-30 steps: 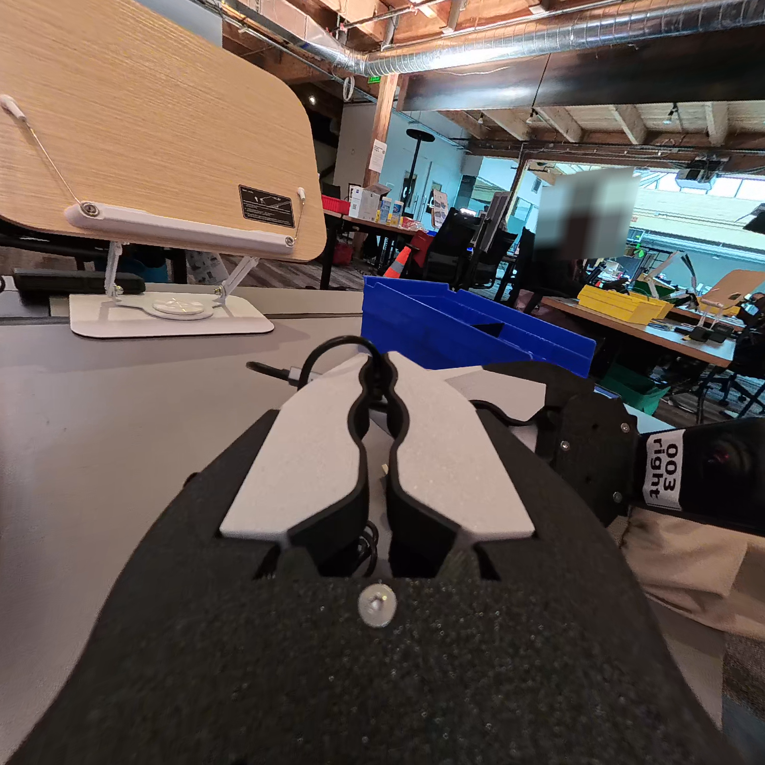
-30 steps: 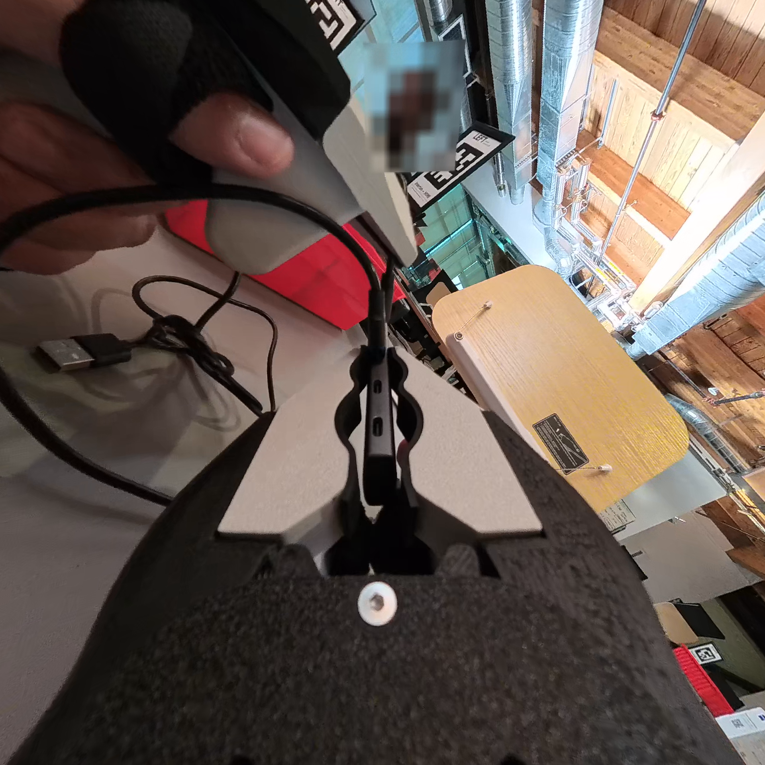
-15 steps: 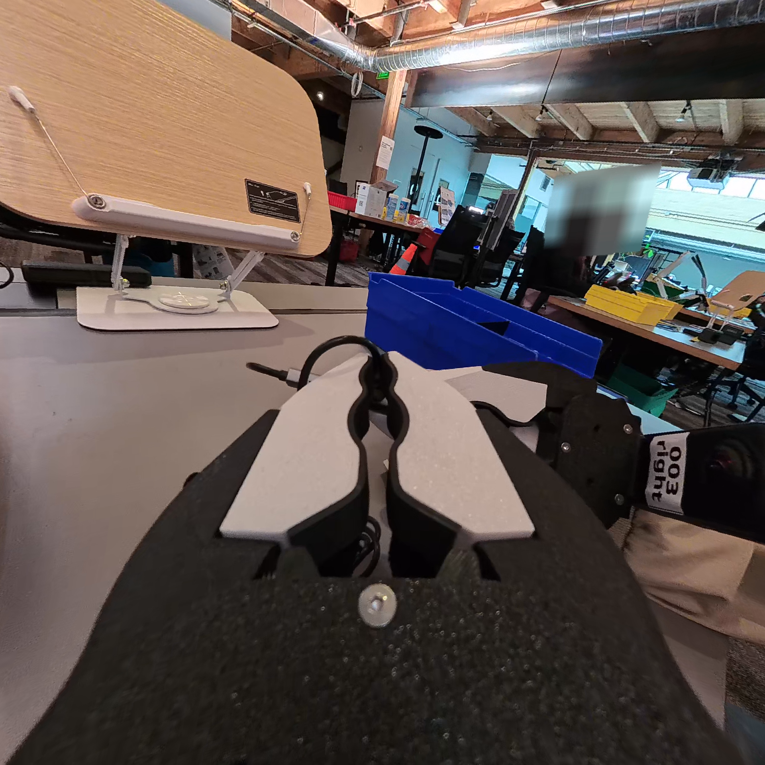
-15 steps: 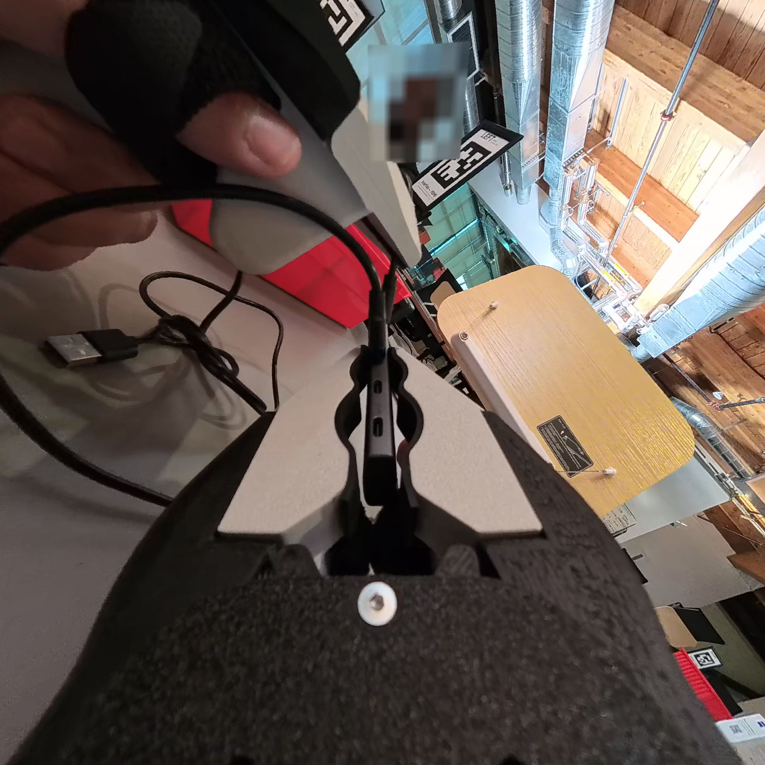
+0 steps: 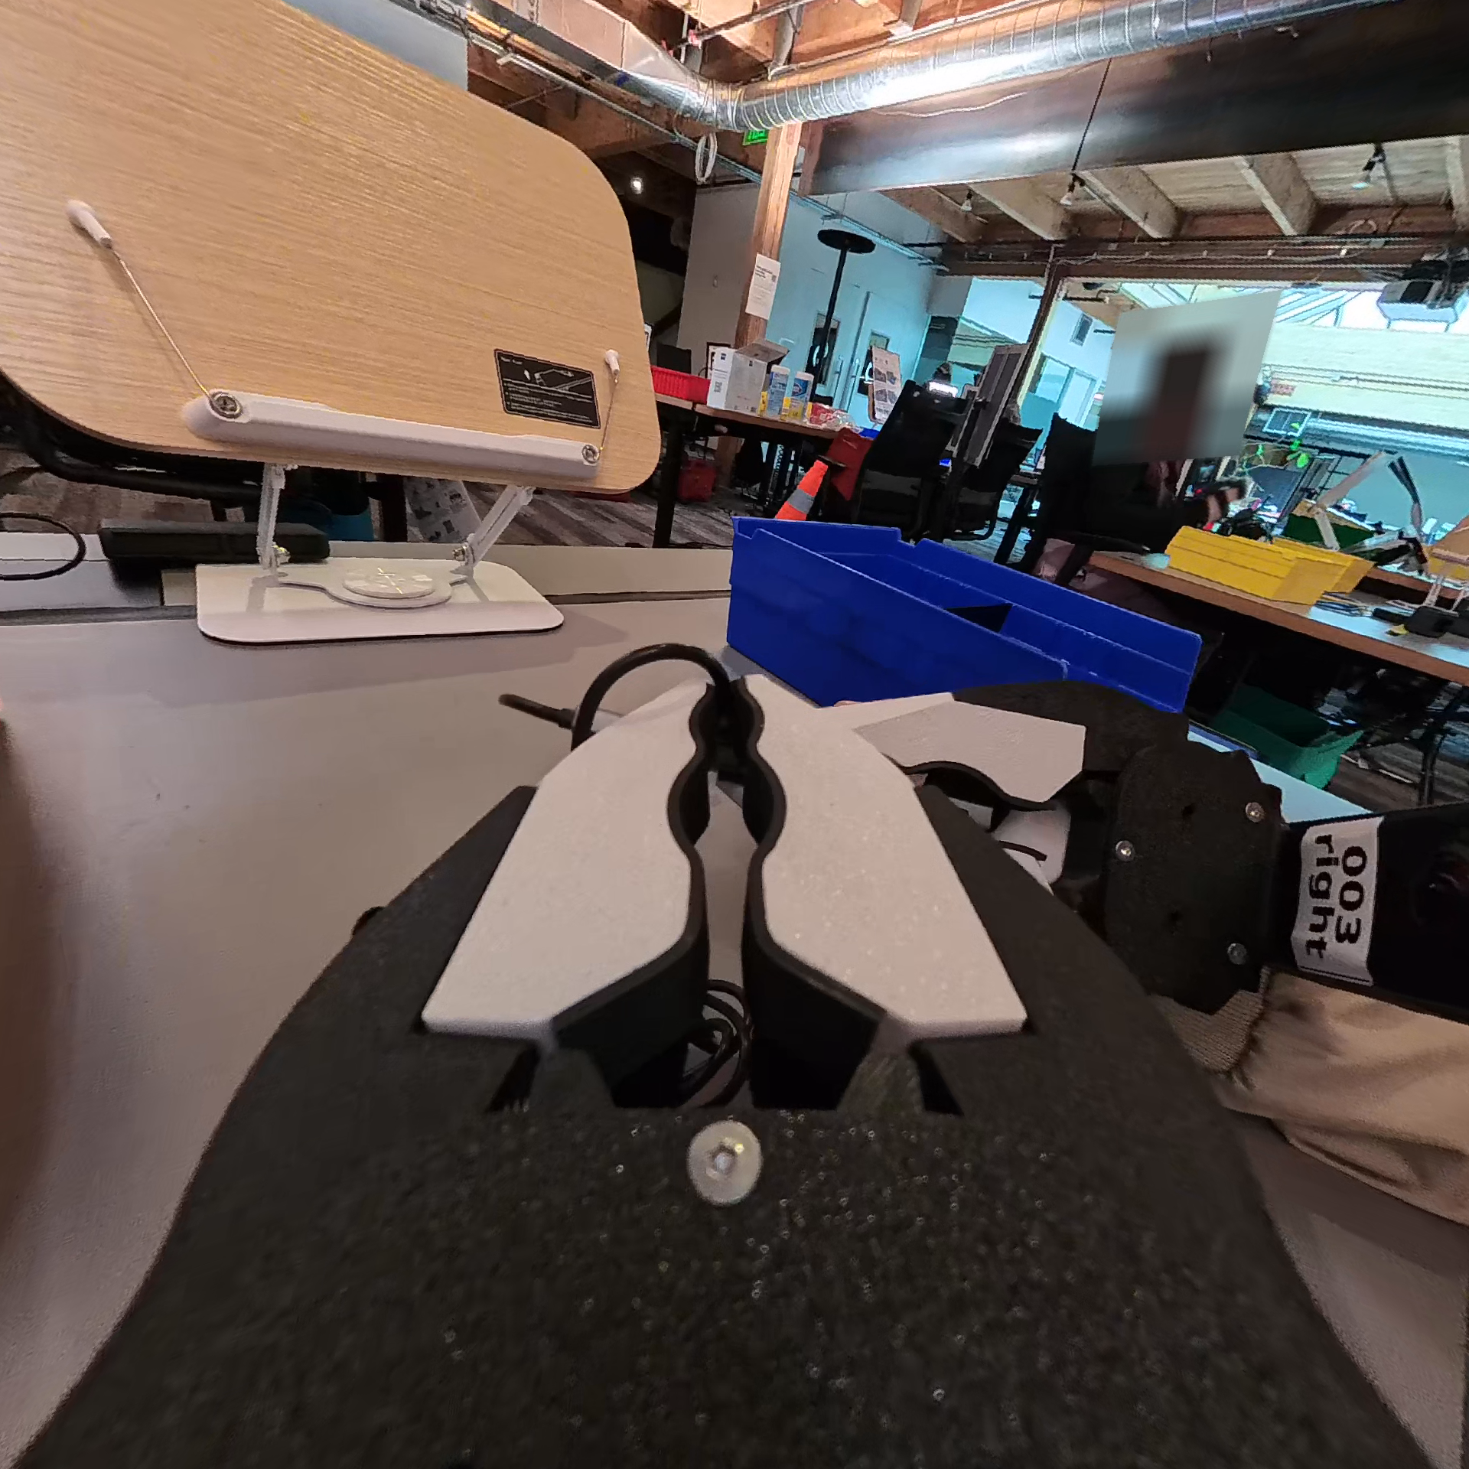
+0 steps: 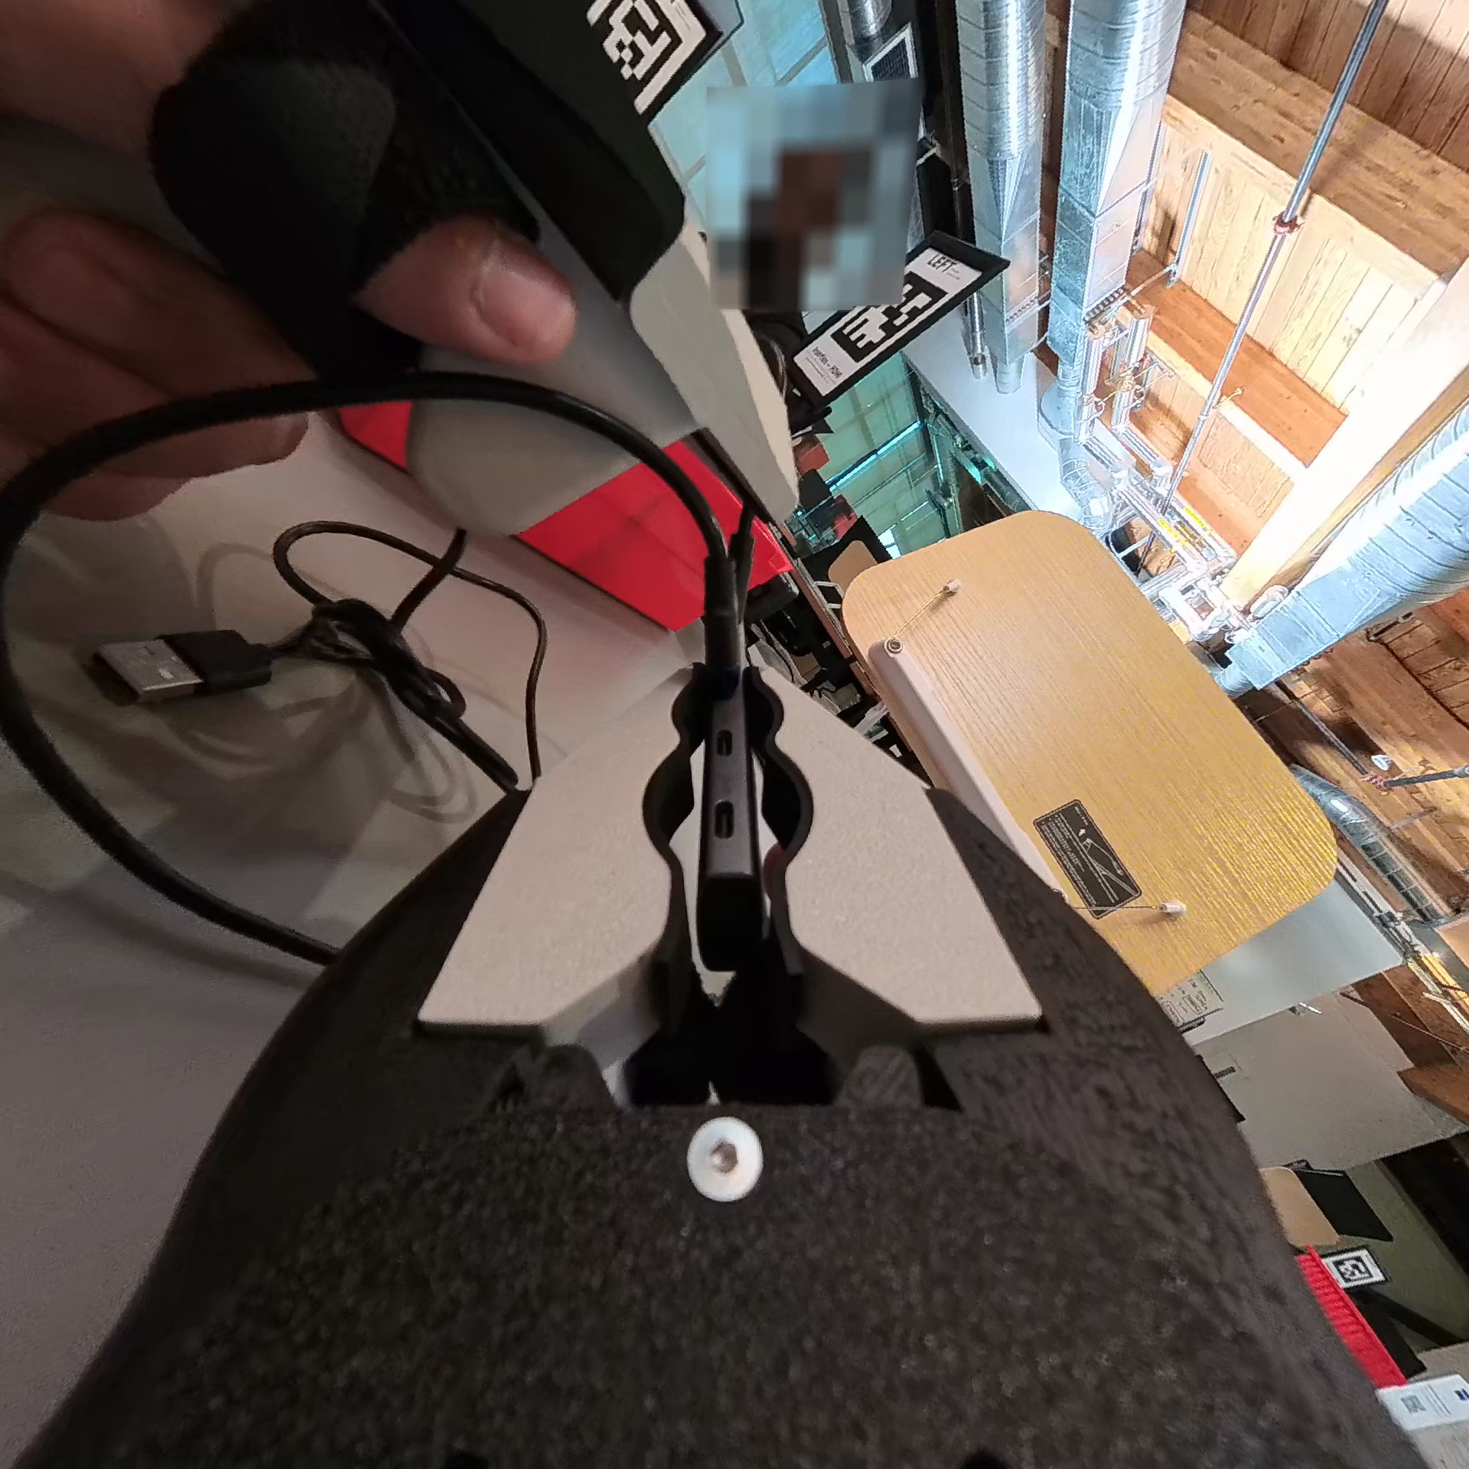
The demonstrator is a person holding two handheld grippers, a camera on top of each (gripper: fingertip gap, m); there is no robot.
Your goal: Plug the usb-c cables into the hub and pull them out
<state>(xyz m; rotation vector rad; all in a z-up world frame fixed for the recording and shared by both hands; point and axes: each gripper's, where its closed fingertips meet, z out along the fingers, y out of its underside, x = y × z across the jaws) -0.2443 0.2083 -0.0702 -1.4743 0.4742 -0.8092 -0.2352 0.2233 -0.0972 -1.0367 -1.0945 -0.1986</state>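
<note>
In the right wrist view my right gripper point(image 6: 727, 684) is shut on a slim dark grey hub point(image 6: 727, 819), held lengthwise between the fingers, with two small ports facing the camera. The hub's own black cable point(image 6: 238, 401) leaves its far end and loops left. A thinner black cable point(image 6: 746, 532) runs from there up to the left gripper's grey finger point(image 6: 699, 381), just above. In the left wrist view my left gripper point(image 5: 725, 699) is shut on a black usb-c cable point(image 5: 636, 664) at its tips. The right gripper's fingers point(image 5: 978, 739) reach in from the right, close behind them.
A USB-A plug point(image 6: 151, 676) and a tangle of thin cable point(image 6: 381, 644) lie on the grey table point(image 5: 238, 795). A wooden book stand point(image 5: 318, 278) stands at the back left, a blue bin point(image 5: 914, 636) at the back right. A red bin point(image 6: 636, 540) lies behind. A hand point(image 6: 159, 318) holds the left gripper. Less than 4 cm separates the two grippers' tips. It is some 11 cm from my right tips to the USB-A plug point(image 6: 151, 676).
Both views have drifted slightly. Both grips are the same, and the two grippers stay close together.
</note>
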